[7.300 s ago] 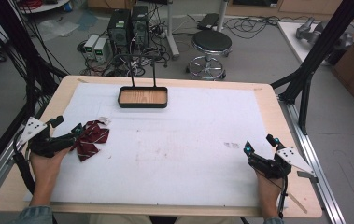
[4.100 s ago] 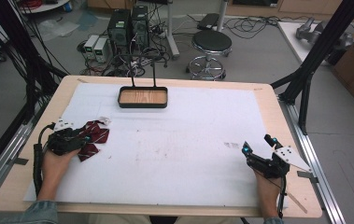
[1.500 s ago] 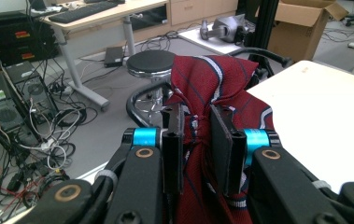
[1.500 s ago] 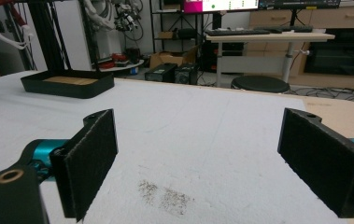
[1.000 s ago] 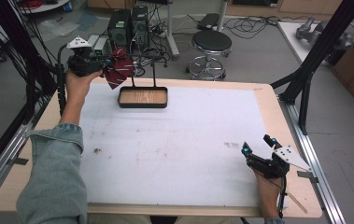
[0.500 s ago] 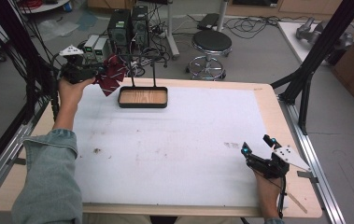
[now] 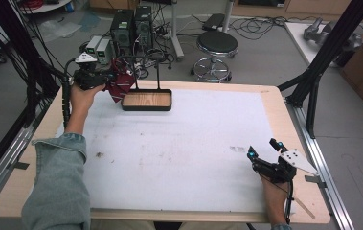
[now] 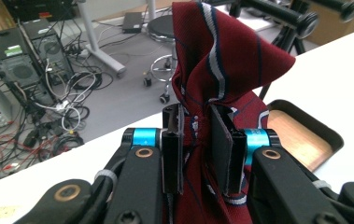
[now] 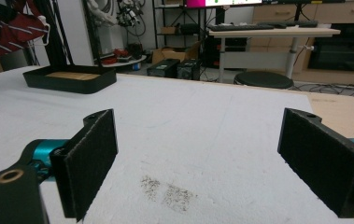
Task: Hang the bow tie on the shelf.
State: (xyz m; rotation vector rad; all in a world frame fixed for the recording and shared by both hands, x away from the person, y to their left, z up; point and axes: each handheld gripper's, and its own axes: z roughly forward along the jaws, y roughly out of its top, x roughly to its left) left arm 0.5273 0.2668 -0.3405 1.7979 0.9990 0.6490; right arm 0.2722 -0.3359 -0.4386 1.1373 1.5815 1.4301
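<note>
Surface (image 7: pixel 179 143): a wooden top with a white sheet over most of it, faintly smudged near its right edge. Tray (image 7: pixel 147 100): a shallow black tray with a wooden floor and an upright wire stand, set at the far middle of the white sheet. Left gripper (image 7: pixel 103 79): held up in the air at the far left corner, just left of the tray; in the left gripper view its jaws are clenched on a bunched fold of the necktie. Right gripper (image 7: pixel 261 152): resting low at the near right edge of the surface, jaws released, spread wide over bare sheet. Necktie (image 8: pixel 221 60): dark red with white and navy stripes, crumpled, hanging from the left gripper beside the tray's left end.
</note>
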